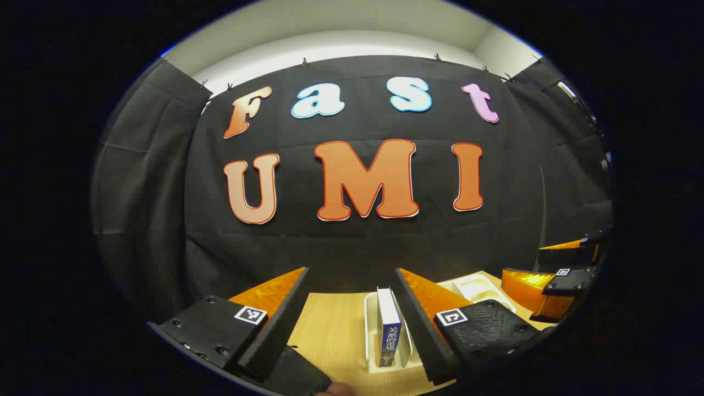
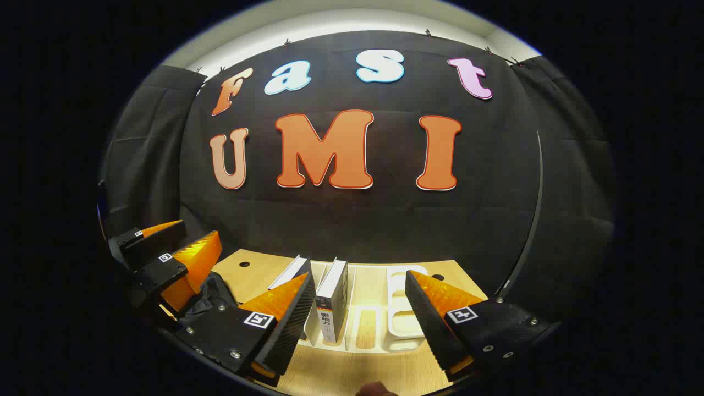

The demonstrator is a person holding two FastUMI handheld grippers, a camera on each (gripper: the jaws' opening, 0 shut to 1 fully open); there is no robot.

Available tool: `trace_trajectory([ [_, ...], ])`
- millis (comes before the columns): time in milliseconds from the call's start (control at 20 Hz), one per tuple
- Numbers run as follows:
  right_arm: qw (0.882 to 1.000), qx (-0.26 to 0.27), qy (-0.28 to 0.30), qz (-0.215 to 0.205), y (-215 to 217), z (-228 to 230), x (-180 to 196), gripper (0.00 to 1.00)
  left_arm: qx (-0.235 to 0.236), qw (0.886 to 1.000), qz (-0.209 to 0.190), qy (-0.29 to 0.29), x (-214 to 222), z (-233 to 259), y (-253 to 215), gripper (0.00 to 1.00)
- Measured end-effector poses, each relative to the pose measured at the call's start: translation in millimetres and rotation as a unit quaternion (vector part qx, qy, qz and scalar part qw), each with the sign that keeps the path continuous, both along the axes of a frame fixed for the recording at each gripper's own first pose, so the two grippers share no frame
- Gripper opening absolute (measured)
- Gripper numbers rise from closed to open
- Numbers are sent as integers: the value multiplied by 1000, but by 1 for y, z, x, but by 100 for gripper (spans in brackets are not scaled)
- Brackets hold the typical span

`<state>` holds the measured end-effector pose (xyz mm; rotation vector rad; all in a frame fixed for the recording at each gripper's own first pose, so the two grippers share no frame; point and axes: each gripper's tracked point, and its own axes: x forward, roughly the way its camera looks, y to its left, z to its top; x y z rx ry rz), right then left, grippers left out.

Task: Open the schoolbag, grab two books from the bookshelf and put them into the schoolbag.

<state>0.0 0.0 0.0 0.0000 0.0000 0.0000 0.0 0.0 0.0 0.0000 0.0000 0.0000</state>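
A blue-spined book (image 1: 389,330) stands upright in a white rack (image 1: 371,335) on the wooden table, just inside the right finger of my open left gripper (image 1: 352,270). In the right gripper view a dark-spined book (image 2: 331,301) stands in the white rack (image 2: 404,313), between the fingers of my open right gripper (image 2: 357,273) and close to its left finger. A second book (image 2: 291,271) leans behind that finger. Dark fabric, probably the schoolbag (image 2: 204,300), lies left of the rack. Nothing is held by either gripper.
The rack has several slots, and its right ones (image 1: 477,289) hold nothing. The right gripper (image 1: 542,264) shows at the right edge of the left gripper view; the left gripper (image 2: 190,247) hovers over the dark fabric at left. Black cloth walls close the table's far side.
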Motion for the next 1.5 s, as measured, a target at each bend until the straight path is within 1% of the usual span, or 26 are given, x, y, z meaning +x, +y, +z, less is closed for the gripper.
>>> trace_trajectory([
  [150,1000,-6,2,0,4,-2,-2,98,-1,1000,-2,1,-2,-3,3,96],
  [250,1000,-11,6,0,5,-5,-2,98,-1,1000,-1,2,0,-5,3,95],
  [600,1000,-9,11,-4,1,-6,-6,98,-3,1000,-11,-2,-4,-4,-6,96],
  [650,1000,-7,11,-2,1,-7,-7,98,-3,1000,-12,1,-4,-4,-7,95],
  [800,1000,-9,11,-3,0,-5,-7,98,-7,1000,-12,7,-2,-6,-5,96],
  [1150,1000,-1,8,2,-2,-3,-4,98,-10,1000,1,-2,-4,-2,3,95],
  [1350,1000,-5,5,7,1,-3,2,98,-3,1000,8,-8,-6,1,10,96],
  [1450,1000,-8,5,9,2,-3,4,98,5,1000,11,-6,-7,-4,13,94],
  [1500,1000,-11,5,8,1,-3,6,98,12,1000,14,-6,-9,-5,16,96],
])
